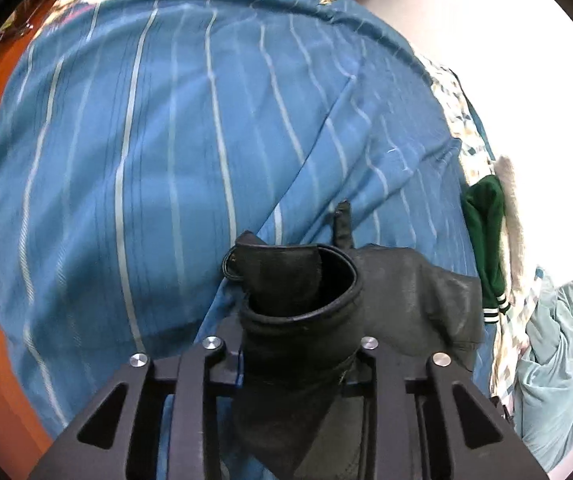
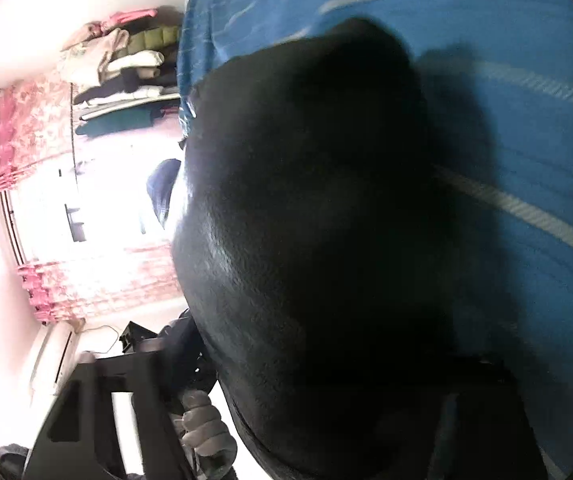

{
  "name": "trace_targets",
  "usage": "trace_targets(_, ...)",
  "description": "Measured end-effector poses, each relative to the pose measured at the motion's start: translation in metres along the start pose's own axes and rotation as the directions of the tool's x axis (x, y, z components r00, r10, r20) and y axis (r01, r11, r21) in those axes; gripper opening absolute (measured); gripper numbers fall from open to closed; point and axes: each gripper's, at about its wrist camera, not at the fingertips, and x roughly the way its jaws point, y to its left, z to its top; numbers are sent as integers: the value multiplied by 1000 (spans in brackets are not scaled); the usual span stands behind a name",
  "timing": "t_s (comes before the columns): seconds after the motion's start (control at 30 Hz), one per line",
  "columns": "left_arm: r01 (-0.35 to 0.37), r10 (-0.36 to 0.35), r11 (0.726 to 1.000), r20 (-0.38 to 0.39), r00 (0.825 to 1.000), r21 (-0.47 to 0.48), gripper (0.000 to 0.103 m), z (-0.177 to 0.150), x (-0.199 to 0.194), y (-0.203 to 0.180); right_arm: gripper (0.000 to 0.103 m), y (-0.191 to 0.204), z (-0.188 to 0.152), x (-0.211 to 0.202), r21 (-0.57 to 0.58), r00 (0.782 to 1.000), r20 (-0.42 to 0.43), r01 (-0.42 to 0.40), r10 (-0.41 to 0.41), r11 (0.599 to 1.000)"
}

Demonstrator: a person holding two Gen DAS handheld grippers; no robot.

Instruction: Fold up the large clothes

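Black cloth [image 1: 310,312] sits bunched and pinched in the left claw [image 1: 300,354] just ahead of it over the striped bedspread [image 1: 134,152], while the right claw [image 2: 326,420] is smothered by it, grip untellable; lift both evenly, keeping edges taut.

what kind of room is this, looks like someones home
Most likely a bedroom at home: a blue striped bedspread covers a bed, folded clothes are stacked on open shelves, and pink floral curtains hang by a bright window.
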Motion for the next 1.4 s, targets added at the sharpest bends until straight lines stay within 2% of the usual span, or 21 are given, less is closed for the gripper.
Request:
trace_targets(0.1, 3, -2, 999, -6, 1000, 42, 24, 9, -15, -14, 45, 21, -8, -3, -17, 1000, 24, -6, 7, 1000)
trace_targets(0.23, 17, -17, 996, -5, 1000, 92, 23, 25, -40, -34, 43, 58, -16, -9, -13, 997, 48, -53, 54, 998)
trace_targets(0.37, 54, -50, 987, -33, 998, 152, 23, 52, -61, -65, 43, 95, -13, -19, -7, 993, 81, -89, 89, 996)
trace_targets(0.5, 113, -99, 976, -85, 991, 188, 23, 89, -66, -102, 43, 139, 0, -34, -11, 988, 132, -85, 85, 996)
trace_targets(0.63, 197, -175, 948, -108, 979, 248, 23, 134, -67, -160, 42, 197, 34, -48, -32, 974, 208, -88, 92, 996)
trace_targets(0.73, 273, -243, 920, -139, 960, 281, 23, 169, -56, -211, 42, 234, 66, -66, -59, 956, 276, -89, 101, 994)
trace_targets(0.9, 376, -349, 855, -138, 927, 358, 23, 215, -31, -320, 42, 286, 148, -101, -121, 918, 365, -116, 153, 986)
trace_targets(1.0, 405, -386, 838, -128, 914, 366, 23, 233, -4, -374, 42, 305, 219, -125, -155, 903, 388, -133, 184, 979)
trace_targets(1.07, 420, -402, 833, -128, 907, 361, 23, 241, 22, -409, 42, 305, 258, -139, -171, 901, 387, -139, 196, 975)
trace_targets(1.1, 441, -420, 829, -137, 897, 345, 23, 245, 38, -424, 42, 301, 284, -147, -170, 896, 394, -146, 203, 975)
trace_targets(1.13, 452, -430, 824, -143, 892, 343, 23, 247, 57, -440, 42, 295, 298, -156, -168, 893, 398, -153, 209, 974)
trace_targets(1.2, 455, -431, 814, -148, 890, 361, 23, 245, 96, -468, 42, 269, 349, -166, -149, 891, 390, -188, 233, 971)
trace_targets(1.23, 449, -423, 813, -154, 893, 370, 23, 243, 115, -476, 42, 246, 351, -178, -134, 893, 386, -193, 231, 972)
trace_targets(1.27, 443, -413, 813, -163, 896, 377, 23, 240, 133, -482, 42, 229, 370, -180, -109, 898, 378, -197, 224, 974)
trace_targets(1.3, 426, -385, 816, -182, 905, 391, 23, 233, 164, -487, 42, 204, 393, -181, -58, 905, 377, -191, 199, 980)
trace_targets(1.33, 410, -358, 818, -201, 912, 402, 23, 228, 190, -489, 42, 197, 413, -177, -27, 909, 377, -181, 177, 983)
trace_targets(1.4, 371, -291, 826, -241, 926, 425, 23, 217, 234, -489, 43, 153, 441, -177, 55, 923, 366, -146, 116, 988)
